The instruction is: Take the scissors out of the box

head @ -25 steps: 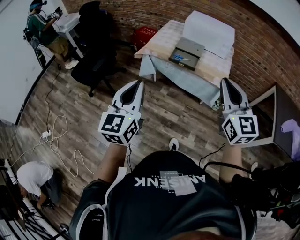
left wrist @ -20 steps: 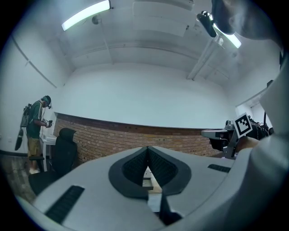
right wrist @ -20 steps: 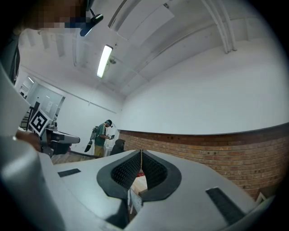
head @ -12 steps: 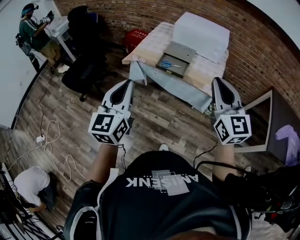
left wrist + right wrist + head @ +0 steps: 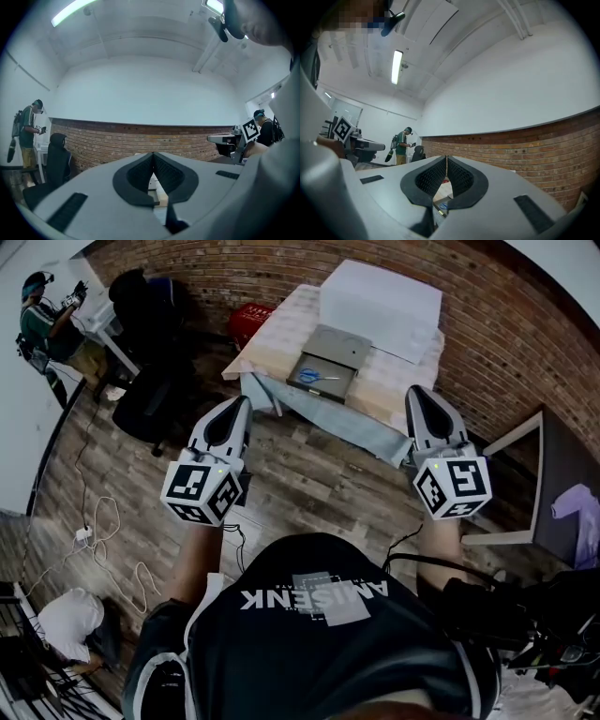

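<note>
Scissors [image 5: 315,376] lie in box [image 5: 341,341]. Left gripper [image 5: 242,405] and right gripper [image 5: 416,392] are both closed, empty, well short of box. I'd open right jaws first, then come down over the handles.

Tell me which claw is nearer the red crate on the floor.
Left. The left claw hangs on the same side of the table as the red crate; the right claw hangs at the opposite side.
</note>
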Motion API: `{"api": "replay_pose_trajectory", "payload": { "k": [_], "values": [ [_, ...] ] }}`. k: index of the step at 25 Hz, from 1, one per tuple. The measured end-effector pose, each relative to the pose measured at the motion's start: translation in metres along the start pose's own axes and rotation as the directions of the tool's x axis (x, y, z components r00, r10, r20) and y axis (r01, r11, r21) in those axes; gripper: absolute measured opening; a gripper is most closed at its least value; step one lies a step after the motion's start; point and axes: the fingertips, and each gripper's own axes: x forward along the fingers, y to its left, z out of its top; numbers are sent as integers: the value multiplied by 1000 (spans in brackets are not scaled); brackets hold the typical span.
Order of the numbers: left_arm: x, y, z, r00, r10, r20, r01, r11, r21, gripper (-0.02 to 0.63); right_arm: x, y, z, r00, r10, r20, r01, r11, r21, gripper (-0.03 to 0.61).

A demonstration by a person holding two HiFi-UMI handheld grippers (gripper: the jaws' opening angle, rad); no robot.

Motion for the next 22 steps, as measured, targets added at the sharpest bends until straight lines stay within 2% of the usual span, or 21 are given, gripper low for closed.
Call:
{"api": "replay_pose_trajectory", "payload": {
  "k": [3, 8, 14, 22],
  "values": [
    [27, 6, -2, 1000, -2, -11, 3, 1000, 13, 12, 16, -11, -3, 1000, 11, 0, -11, 999, -48, 43],
    [65, 16, -16, 1000, 6, -25, -6, 1000, 19, 12, 42, -34, -24, 999, 36, -9, -37, 999, -22, 43],
    [105, 23, -24, 998, -59, -29, 60, 998, 24, 12, 81, -48, -40, 999, 31, -39, -31, 1000, -5, 43],
    [173, 93, -47, 985, -170, -2, 170, 985, -34, 12, 153, -48, -49, 993, -66, -94, 61, 996, -59, 43]
  ]
}}
